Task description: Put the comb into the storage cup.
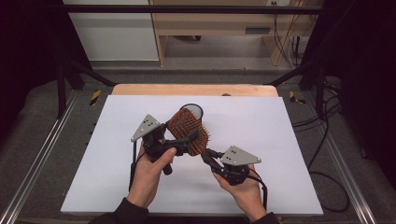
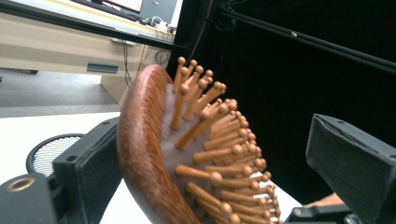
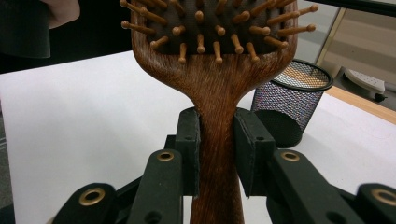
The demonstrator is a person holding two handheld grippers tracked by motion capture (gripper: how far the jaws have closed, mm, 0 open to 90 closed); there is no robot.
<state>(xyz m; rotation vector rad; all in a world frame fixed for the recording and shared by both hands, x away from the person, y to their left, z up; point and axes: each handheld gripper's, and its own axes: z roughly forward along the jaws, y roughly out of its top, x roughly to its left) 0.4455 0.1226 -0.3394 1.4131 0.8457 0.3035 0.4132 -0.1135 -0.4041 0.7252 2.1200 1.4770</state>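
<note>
The right gripper [image 3: 217,154] clamps the brush [image 3: 217,93] handle, whose long axis runs up-left toward the cup [image 1: 191,110]. The left gripper [image 1: 180,142] straddles the head, spread, one jaw behind it.

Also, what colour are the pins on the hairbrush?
Light orange-brown wood with rounded tips, on the reddish-brown hairbrush; the pins show best in the left gripper view.

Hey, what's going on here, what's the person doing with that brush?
A person holds a gripper in each hand over a white table. The right gripper is shut on the handle of a wooden hairbrush, which is held up off the table. The left gripper is open, its fingers straddling the brush head, one behind its back and one out beyond the bristles. A black mesh cup stands on the table just behind.
</note>
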